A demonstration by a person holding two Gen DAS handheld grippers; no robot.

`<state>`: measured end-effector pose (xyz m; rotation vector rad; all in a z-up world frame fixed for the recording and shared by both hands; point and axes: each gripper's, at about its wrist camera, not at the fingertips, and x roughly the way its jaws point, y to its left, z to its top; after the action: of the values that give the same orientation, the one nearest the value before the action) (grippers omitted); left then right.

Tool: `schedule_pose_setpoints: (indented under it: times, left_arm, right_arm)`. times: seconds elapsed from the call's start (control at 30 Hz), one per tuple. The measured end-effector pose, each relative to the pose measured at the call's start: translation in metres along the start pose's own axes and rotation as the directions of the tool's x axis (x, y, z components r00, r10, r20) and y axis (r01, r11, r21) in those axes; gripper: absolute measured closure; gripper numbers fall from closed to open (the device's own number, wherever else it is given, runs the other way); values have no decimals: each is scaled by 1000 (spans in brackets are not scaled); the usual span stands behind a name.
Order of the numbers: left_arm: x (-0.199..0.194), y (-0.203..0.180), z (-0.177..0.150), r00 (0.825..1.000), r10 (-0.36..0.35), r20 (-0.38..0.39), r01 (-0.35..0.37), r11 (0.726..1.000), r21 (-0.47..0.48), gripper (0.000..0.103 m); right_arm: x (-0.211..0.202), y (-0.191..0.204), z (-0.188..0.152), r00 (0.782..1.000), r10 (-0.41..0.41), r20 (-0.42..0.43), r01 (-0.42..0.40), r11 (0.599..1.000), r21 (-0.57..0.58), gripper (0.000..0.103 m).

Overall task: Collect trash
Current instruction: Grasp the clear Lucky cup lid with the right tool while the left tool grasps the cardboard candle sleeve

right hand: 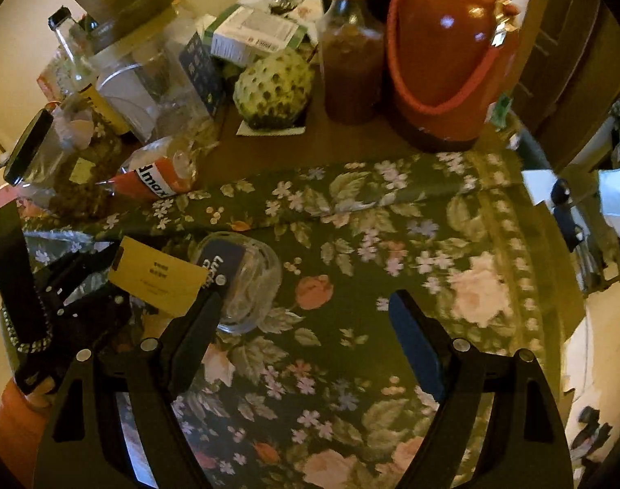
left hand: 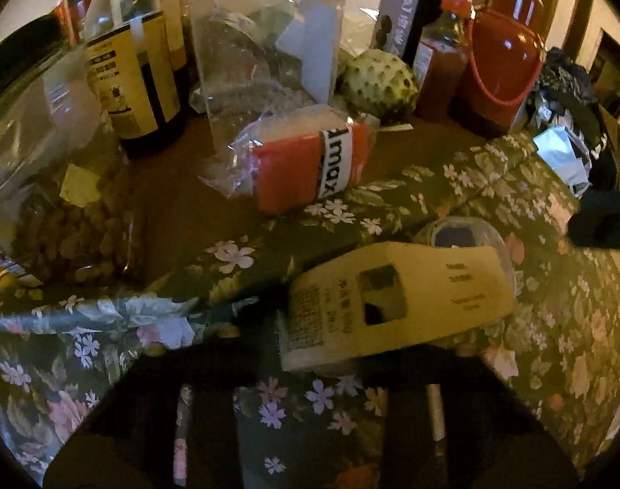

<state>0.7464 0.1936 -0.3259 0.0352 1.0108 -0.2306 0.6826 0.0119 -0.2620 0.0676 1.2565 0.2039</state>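
A yellow cardboard sleeve [left hand: 395, 297] with printed text lies tilted on the floral tablecloth [right hand: 391, 244]. My left gripper [left hand: 318, 360] is shut on its near end; in the right wrist view the same gripper [right hand: 106, 269] grips the sleeve [right hand: 155, 281] from the left. Behind the sleeve lies a clear plastic cup [right hand: 249, 285] with a blue label, on its side. My right gripper [right hand: 306, 305] stands open just above the cloth. Its left fingertip is beside the cup, and nothing is between its fingers. A red packet in crumpled clear wrap [left hand: 310, 163] sits further back.
Along the back stand a clear plastic jar [left hand: 265, 40], a dark bottle with a yellow label [left hand: 139, 81], a jar of nuts [left hand: 65, 203], a green custard apple [left hand: 377, 81], a sauce bottle [left hand: 440, 49] and a red flask [left hand: 501, 61]. Bags lie beyond the table's right edge [left hand: 562, 155].
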Motion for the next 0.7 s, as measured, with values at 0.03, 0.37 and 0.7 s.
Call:
schedule_pose_setpoints:
  times: [0.03,0.37,0.7]
  left_arm:
    - [-1,8,1,1000,2,-7,-2,1000,-18,96]
    - [-62,51,-22,995,103,4,-100,973,-207,101]
    - [-94,68,-32,988,157,-5,-151,941,-303,101]
  right_arm:
    - [4,1,0,1000,11,-8,-11,1000,-1,21]
    - [59,46,2,995,50,-89,-54,998,-40,21]
    - [83,93,7,994,-105,-6,103,983,-153,19]
